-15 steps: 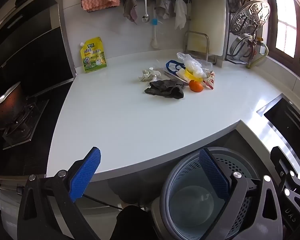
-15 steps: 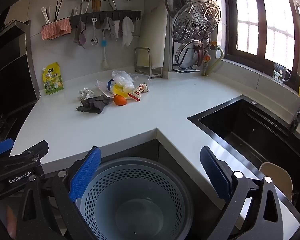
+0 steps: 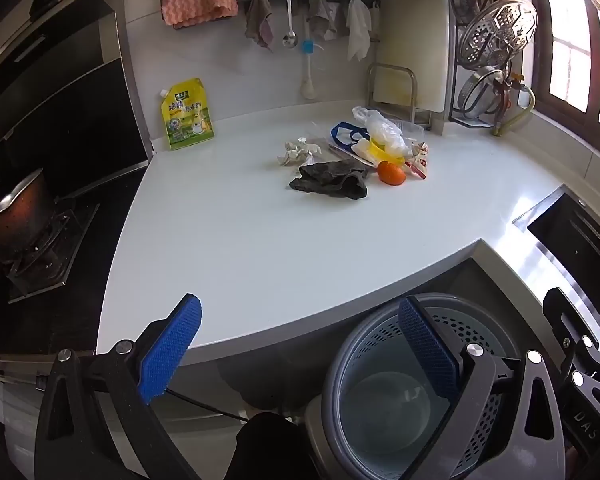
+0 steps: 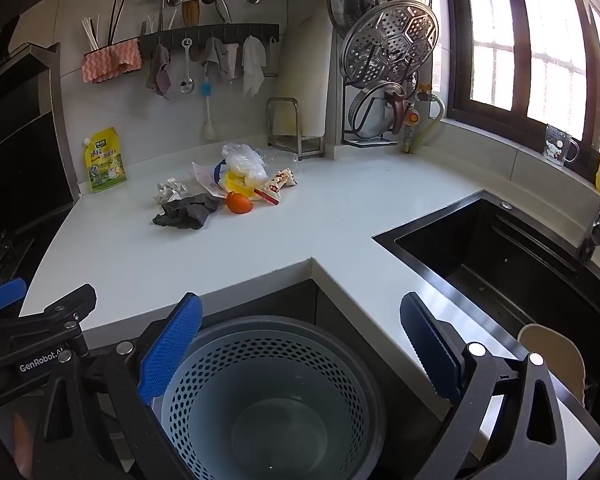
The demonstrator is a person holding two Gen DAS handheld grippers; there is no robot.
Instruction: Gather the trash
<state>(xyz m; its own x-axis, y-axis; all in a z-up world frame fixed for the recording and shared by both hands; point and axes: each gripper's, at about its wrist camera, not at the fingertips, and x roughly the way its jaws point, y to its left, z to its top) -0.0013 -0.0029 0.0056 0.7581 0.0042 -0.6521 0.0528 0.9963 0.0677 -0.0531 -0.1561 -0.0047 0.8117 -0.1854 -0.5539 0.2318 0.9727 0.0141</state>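
Observation:
A heap of trash lies at the back of the white counter (image 3: 240, 248): a dark rag (image 3: 330, 180), crumpled paper (image 3: 296, 152), an orange (image 3: 391, 172), a clear plastic bag (image 3: 382, 132), a yellow piece (image 3: 376, 151) and a snack wrapper (image 3: 419, 161). The same heap shows in the right wrist view, with the rag (image 4: 188, 210) and orange (image 4: 239, 202). A grey perforated bin (image 4: 268, 396) stands on the floor below the counter edge and also shows in the left wrist view (image 3: 384, 396). My left gripper (image 3: 298, 348) and right gripper (image 4: 300, 346) are both open, empty, held near the counter's front edge above the bin.
A yellow pouch (image 3: 187, 114) leans on the back wall. A stove with a pan (image 3: 16, 216) is at the left. A black sink (image 4: 512, 264) is at the right. A cutting board rack (image 3: 394, 88) and a lid rack (image 4: 384, 64) stand behind the heap.

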